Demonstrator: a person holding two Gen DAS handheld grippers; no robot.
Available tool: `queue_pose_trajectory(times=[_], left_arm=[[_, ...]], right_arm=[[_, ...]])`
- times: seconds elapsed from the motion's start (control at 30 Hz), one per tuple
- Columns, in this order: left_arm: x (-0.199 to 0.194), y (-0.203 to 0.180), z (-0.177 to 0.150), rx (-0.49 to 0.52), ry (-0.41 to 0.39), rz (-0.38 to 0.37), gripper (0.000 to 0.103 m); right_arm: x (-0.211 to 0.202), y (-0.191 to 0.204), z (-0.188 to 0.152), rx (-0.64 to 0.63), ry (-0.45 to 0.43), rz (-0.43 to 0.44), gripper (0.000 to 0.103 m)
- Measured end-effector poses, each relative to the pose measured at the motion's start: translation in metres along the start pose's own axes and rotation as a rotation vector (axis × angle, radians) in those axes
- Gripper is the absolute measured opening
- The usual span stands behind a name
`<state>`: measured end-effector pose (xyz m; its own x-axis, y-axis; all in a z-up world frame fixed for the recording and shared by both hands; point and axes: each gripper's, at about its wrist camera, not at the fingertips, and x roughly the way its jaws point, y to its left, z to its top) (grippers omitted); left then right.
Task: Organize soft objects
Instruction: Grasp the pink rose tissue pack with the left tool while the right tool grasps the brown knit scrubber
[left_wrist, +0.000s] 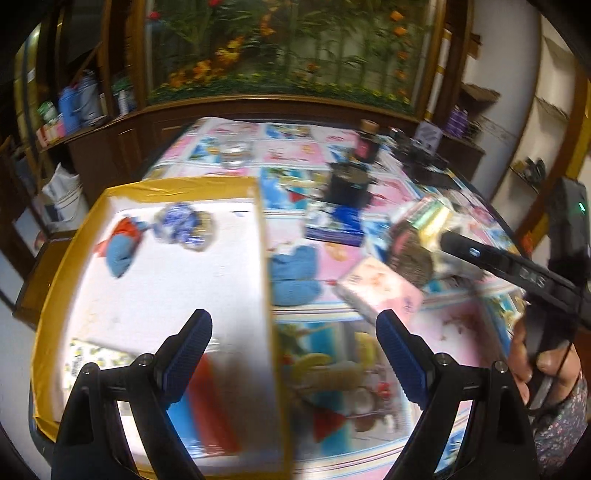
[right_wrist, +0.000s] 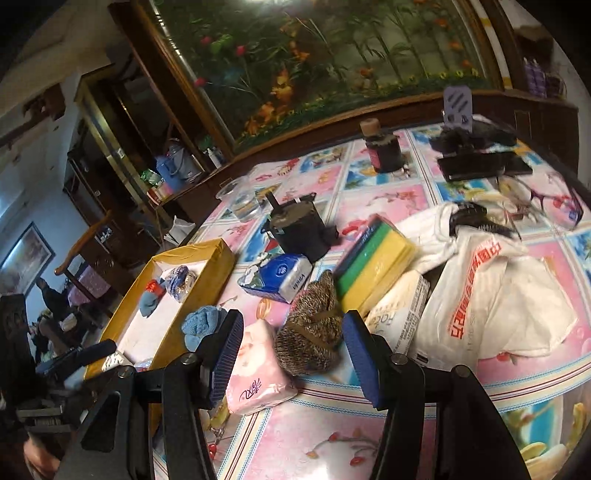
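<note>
box: yellow-rimmed box (right_wrist: 218, 254) is the landmark; white floor partly filled, looks like the drop-off.
done: inside the box sit a small blue knit piece (right_wrist: 149, 303), a blue-and-white wrapped bundle (right_wrist: 180, 277) beside it at the far end, and a patterned packet (left_wrist: 96, 359) plus something red, blurred, at the near end.
left to sort: blue knit item (right_wrist: 201, 326) just outside the box's right wall; pink tissue pack (right_wrist: 255, 373) further right; brown speckled knit roll (right_wrist: 314, 332) beyond that; sponge stack (right_wrist: 373, 262), blue tissue pack (right_wrist: 284, 277) and white plastic bags (right_wrist: 491, 295) well right of the box.
progress: judged under halfway, more soft things outside than in.
left gripper (left_wrist: 295, 354): jaws wide apart, nothing between them, straddling the box's right wall.
right gripper (right_wrist: 291, 362): jaws apart, no pad contact; lined up on the brown roll and pink pack, well right of the box.
next: likely the brown roll; a guess only.
</note>
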<state>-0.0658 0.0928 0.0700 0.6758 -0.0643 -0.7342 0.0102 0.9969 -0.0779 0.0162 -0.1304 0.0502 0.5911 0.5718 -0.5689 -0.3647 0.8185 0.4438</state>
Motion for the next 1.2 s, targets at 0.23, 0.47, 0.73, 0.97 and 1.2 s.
queue_pose_trajectory(times=[0.23,0.47,0.73,0.97,1.2], left_arm=[[0.018,-0.043,-0.010,0.057,0.059,-0.056,0.090],[0.038,-0.044,-0.004,-0.003,0.126,-0.080,0.090],[0.064,-0.043,0.005,-0.076,0.203,-0.079,0.090],[0.083,-0.050,0.011,-0.065,0.227,0.001,0.090],[0.096,-0.061,0.009,-0.008,0.186,0.125,0.052]], right_arm=[[0.044,0.006,0.008,-0.044,0.126,-0.044,0.061],[0.073,0.000,0.003,-0.082,0.225,-0.062,0.051],[0.063,-0.024,0.000,0.097,0.298,0.208,0.051],[0.035,-0.036,0.008,0.121,0.201,0.163,0.051],[0.023,-0.037,0.011,0.114,0.182,0.179,0.052]])
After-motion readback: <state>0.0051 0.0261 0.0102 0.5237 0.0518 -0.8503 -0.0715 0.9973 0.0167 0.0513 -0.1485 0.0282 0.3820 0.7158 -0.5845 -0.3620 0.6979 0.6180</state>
